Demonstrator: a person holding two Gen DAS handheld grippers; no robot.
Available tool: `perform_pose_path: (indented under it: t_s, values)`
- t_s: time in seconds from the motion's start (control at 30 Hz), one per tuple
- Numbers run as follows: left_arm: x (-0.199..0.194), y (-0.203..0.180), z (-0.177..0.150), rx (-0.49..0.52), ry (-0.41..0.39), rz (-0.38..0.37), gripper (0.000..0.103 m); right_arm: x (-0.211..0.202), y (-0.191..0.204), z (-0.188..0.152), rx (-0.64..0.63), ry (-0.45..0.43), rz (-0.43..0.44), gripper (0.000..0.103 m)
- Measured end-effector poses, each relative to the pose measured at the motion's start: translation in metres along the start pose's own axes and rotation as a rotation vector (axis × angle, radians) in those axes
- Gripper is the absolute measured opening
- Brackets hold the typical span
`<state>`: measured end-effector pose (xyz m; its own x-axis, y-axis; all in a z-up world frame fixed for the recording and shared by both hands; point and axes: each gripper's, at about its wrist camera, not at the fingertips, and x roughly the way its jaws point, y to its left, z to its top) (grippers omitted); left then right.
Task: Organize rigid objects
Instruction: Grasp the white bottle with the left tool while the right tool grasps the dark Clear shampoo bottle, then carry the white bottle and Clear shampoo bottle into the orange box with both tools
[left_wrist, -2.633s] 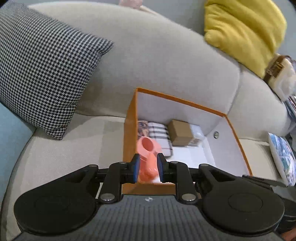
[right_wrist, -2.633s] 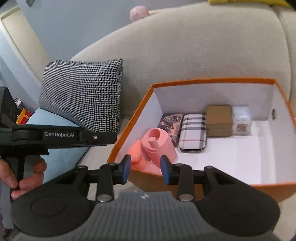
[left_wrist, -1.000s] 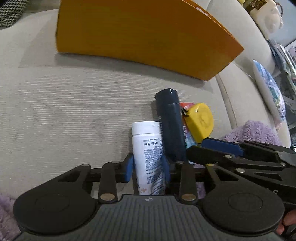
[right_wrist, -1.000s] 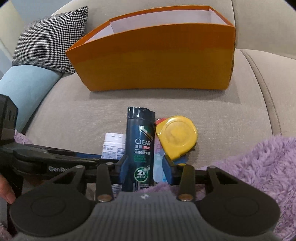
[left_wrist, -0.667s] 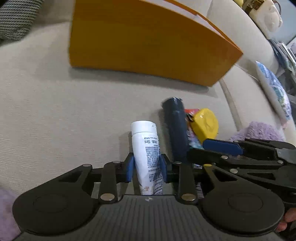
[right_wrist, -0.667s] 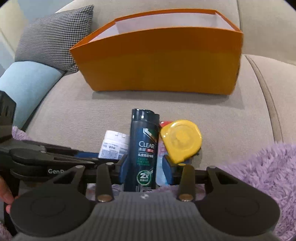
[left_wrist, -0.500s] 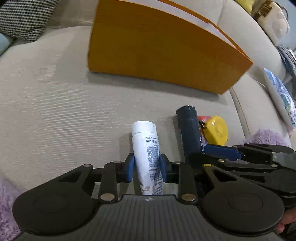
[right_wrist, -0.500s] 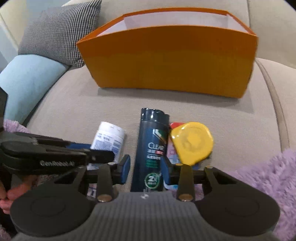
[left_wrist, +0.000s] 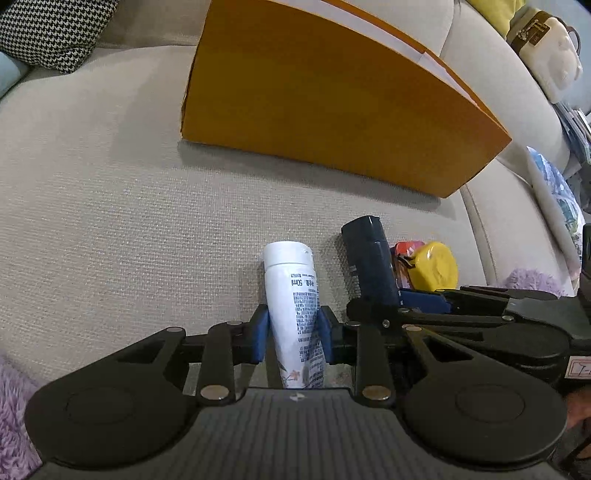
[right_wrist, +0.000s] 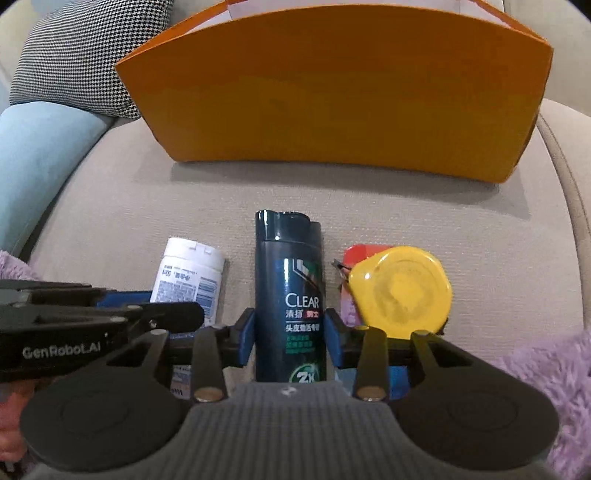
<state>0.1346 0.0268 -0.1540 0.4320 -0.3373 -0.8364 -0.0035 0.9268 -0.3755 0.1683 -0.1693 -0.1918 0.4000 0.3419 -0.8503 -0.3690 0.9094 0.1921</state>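
At bottom centre, the left gripper (left_wrist: 291, 334) still pinches the white tube (left_wrist: 293, 314) and the right gripper (right_wrist: 290, 338) the dark shampoo bottle (right_wrist: 290, 295). Beyond, the orange box (right_wrist: 332, 96) looms larger than before.

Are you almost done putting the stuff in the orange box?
Partly, I think. The orange box hides its inside from both views now. In hand: the left tongs grip the white bottle, and the right tongs grip the dark shampoo bottle. Left on the sofa: the yellow tape measure and a red packet.
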Motion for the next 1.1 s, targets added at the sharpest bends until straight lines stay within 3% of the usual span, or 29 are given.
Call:
perform_pose_path:
  t_s: [0.6, 0.87, 1.1]
  values:
    - [-0.027, -0.003, -0.001, -0.006, -0.059, -0.063, 0.026, -0.054, -0.007, -0.003, 0.019, -0.093, 0.051, 0.039]
    - [-0.064, -0.018, 0.011, -0.011, -0.152, -0.132, 0.026, -0.097, -0.011, -0.001, 0.005, -0.171, 0.054, 0.037]
    - [-0.105, -0.042, 0.046, 0.016, -0.271, -0.205, 0.026, -0.149, -0.014, 0.018, -0.006, -0.266, 0.048, 0.037]
